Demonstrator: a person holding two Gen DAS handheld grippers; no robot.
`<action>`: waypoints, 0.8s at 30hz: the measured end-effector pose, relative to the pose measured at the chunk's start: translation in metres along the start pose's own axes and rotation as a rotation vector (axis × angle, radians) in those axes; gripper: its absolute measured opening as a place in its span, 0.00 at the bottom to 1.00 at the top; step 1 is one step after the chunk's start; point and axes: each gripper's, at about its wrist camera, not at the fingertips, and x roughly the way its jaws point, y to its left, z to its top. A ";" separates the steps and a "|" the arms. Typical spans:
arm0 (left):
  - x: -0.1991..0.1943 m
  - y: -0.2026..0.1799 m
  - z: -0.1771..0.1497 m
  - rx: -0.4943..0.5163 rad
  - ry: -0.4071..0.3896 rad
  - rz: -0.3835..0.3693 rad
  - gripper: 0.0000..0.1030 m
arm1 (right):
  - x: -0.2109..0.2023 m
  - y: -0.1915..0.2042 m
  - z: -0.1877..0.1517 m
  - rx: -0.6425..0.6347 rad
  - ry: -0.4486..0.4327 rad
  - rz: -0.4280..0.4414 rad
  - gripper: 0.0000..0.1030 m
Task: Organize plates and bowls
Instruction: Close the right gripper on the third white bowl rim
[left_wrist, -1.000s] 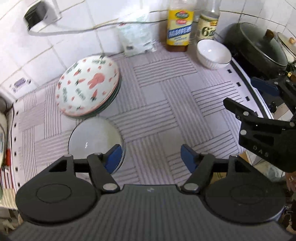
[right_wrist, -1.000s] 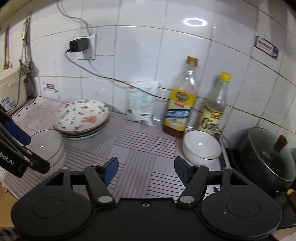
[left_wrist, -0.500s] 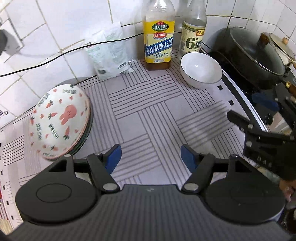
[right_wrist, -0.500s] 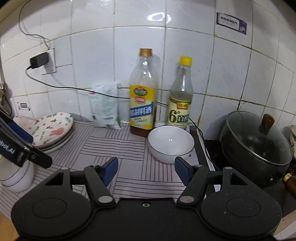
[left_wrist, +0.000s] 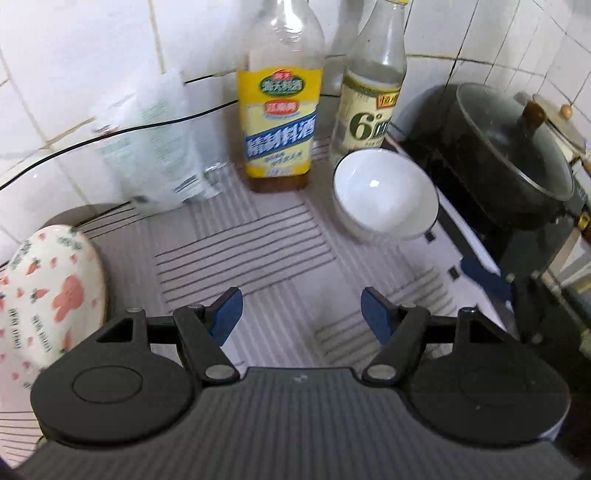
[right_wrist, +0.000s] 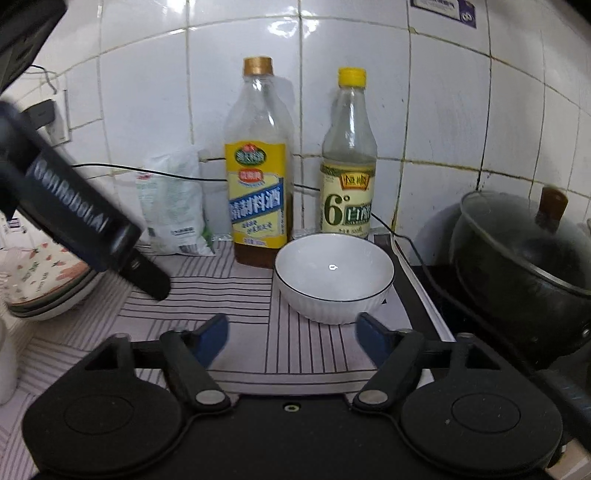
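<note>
Just before the spread, empty jaws of the right gripper (right_wrist: 291, 338) is set the white bowl (right_wrist: 334, 273), while the left gripper (left_wrist: 301, 312) is held equally wide and empty.

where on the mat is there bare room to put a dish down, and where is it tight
The striped mat lies bare across its middle, between the carrot-print plates on the left and the white bowl on the right, forward of the salt bag. It is crowded at the back right: bowl, yellow-label bottle, vinegar bottle and black pot sit close together.
</note>
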 end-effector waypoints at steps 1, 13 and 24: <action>0.006 -0.002 0.004 0.004 -0.004 -0.019 0.68 | 0.005 0.000 -0.002 -0.001 -0.007 -0.002 0.88; 0.068 -0.009 0.031 -0.025 -0.048 -0.054 0.68 | 0.062 -0.007 -0.010 0.111 0.056 -0.120 0.89; 0.101 -0.014 0.044 -0.041 -0.047 -0.067 0.58 | 0.089 -0.020 0.000 0.125 0.061 -0.056 0.89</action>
